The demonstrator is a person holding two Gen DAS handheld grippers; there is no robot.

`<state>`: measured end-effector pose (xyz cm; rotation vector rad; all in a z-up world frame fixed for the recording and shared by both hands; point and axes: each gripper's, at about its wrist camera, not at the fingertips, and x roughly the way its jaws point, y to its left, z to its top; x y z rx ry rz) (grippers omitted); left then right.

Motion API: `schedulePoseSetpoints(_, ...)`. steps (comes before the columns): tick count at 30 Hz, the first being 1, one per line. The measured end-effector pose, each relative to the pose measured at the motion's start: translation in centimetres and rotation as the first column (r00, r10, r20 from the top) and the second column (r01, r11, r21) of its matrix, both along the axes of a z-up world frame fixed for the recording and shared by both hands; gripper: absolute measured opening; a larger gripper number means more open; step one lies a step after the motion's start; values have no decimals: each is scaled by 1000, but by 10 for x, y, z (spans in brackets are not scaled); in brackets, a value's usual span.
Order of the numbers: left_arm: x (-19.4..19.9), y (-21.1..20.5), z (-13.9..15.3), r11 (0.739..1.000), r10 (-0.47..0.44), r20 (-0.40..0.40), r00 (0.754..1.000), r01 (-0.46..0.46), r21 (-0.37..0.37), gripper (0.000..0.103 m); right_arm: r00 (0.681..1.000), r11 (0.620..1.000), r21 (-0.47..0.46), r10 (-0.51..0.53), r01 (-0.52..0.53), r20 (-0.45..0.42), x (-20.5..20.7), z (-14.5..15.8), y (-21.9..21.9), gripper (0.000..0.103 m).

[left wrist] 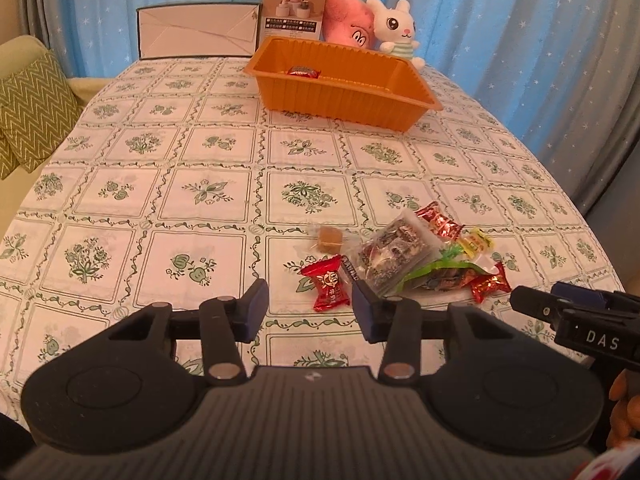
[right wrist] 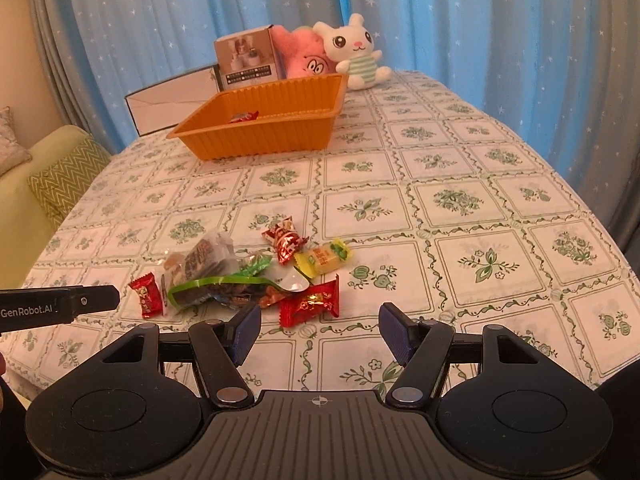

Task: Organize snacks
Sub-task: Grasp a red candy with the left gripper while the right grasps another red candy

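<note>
A pile of wrapped snacks [left wrist: 404,258] lies on the tablecloth near the front edge; it also shows in the right wrist view [right wrist: 240,276]. An orange tray [left wrist: 384,110] stands at the far side and holds one red candy [left wrist: 303,72]; the tray also shows in the right wrist view [right wrist: 256,136]. My left gripper [left wrist: 310,306] is open and empty, with a red candy [left wrist: 328,286] lying between its fingertips. My right gripper [right wrist: 320,330] is open and empty, just in front of a red packet [right wrist: 310,304]. A yellow candy [right wrist: 322,258] lies at the pile's right.
A white box [left wrist: 198,32], a small carton [left wrist: 294,10], a pink plush [left wrist: 350,20] and a white bunny plush [left wrist: 394,26] stand behind the tray. A sofa with a zigzag cushion [left wrist: 32,108] is to the left. Blue curtains hang behind.
</note>
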<state>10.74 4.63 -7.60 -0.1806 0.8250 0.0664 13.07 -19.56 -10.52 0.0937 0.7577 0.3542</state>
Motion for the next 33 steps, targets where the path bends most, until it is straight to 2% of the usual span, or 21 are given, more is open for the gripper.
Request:
schedulePoseSetpoints(14,27,-1,-30,999,7,-16,1000,-7,-51,27,999,999,-7,34,-34,-8,19,-20,8,66)
schedulePoseSetpoints(16,30,-3,-33,999,3,-20,1000,-4,-45,25,999,999,-14,38,-39,-9,22,-23,10,66)
schedulePoseSetpoints(18,31,-4,-34,999,-1,-20,1000,0,-36,17,999,999,-26,41,-42,-12,24,-26,13,66)
schedulePoseSetpoints(25,29,-3,-34,1000,-3,-16,1000,3,-21,15,998,996,-68,60,-60,1,31,-33,24,65)
schedulePoseSetpoints(29,28,-2,-30,1000,-10,-11,1000,10,-25,15,996,989,-126,81,-78,24,33,-36,33,57)
schedulePoseSetpoints(33,26,-2,-25,1000,-11,-5,1000,11,-28,15,996,983,-166,79,-72,36,32,-37,34,41)
